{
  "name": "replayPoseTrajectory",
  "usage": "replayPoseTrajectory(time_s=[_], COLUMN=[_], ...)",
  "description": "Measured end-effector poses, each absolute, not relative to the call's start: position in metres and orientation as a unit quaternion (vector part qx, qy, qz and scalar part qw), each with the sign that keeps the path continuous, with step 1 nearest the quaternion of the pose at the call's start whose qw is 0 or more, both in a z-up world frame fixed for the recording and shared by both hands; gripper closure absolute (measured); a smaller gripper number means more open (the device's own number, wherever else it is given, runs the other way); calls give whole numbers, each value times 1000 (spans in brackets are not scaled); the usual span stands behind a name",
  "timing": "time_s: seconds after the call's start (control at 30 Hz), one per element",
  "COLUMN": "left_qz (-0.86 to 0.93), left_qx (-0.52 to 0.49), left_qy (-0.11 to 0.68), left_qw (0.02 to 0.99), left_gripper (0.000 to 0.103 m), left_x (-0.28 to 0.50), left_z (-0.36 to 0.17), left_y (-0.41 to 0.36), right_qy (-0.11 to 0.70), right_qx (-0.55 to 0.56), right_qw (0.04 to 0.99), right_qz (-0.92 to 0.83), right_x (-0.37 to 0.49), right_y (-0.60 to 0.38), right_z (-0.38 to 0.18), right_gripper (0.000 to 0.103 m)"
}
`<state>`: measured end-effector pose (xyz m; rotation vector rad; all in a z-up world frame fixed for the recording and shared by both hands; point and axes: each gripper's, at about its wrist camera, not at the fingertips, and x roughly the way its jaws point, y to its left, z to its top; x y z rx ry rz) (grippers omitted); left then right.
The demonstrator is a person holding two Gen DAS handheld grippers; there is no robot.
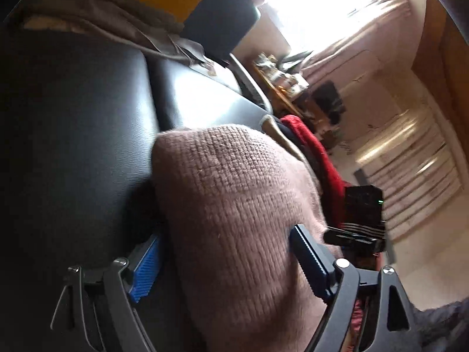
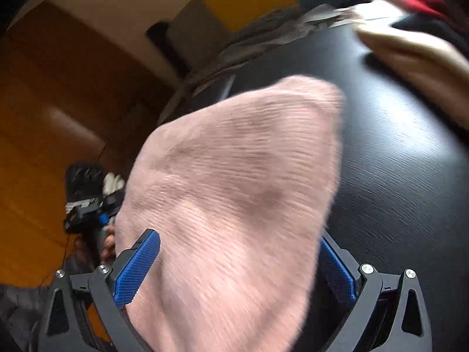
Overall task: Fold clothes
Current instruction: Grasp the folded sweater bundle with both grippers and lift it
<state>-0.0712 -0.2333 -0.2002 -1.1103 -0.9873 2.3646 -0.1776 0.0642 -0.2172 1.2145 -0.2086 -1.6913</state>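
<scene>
Knitwear fills both views: we see the pink knit garment (image 1: 234, 205) (image 2: 234, 182) lifted above the black desk (image 1: 73, 132) (image 2: 395, 146), left gripper (image 1: 225, 258) and right gripper (image 2: 237, 267) each with jaws wide, cloth between their blue pads.

you have a pale pink knitted garment (image 1: 234, 205) bunched into a thick rounded hump, its ribbed knit showing clearly. it rises over the dark leather-like surface, its far end tapering to a blunt rounded tip. in the right wrist view the same pink knit (image 2: 234, 193) looks softly blurred, narrowing toward the far right.
</scene>
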Motion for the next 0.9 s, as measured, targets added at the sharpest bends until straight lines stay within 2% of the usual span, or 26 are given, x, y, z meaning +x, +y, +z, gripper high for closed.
replayPoseTrajectory(time_s=[0.1,0.2,0.27,0.3,0.33,0.37,0.4,0.43,0.47,0.73,0.9], left_qz=[831,838,842,843,842,842,843,847,851,866,892], left_qx=[-389,-396,-396,-395,-390,-386,-380,-371,-363,-305,-241], left_qy=[-353,-331,-326,-328,-335,-343,-347,-348,-348,-375,-376], left_qw=[183,177,168,164,161,159,156,153,152,129,76], left_gripper=[5,3,3,19,28,31,38,42,43,46,46], left_x=[-77,-81,-81,-80,-77,-74,-70,-62,-53,59,137], left_z=[-207,-206,-206,-205,-205,-205,-204,-201,-198,-174,-142], left_y=[-230,-221,-216,-214,-213,-212,-211,-210,-209,-233,-273], right_qy=[-92,-127,-112,-99,-84,-66,-56,-47,-53,-107,-118], right_qx=[504,494,482,476,472,472,472,472,475,499,511], right_qw=[510,517,528,528,523,513,505,499,506,567,631], right_qz=[-691,-688,-690,-697,-704,-714,-720,-725,-718,-646,-572], right_x=[-185,-193,-190,-186,-183,-183,-181,-179,-174,-134,-97], right_y=[48,50,49,47,45,40,38,36,33,2,-82], right_z=[-219,-224,-224,-223,-222,-222,-220,-218,-219,-228,-225], right_gripper=[0,0,0,0,4,7,19,38,43,47,47])
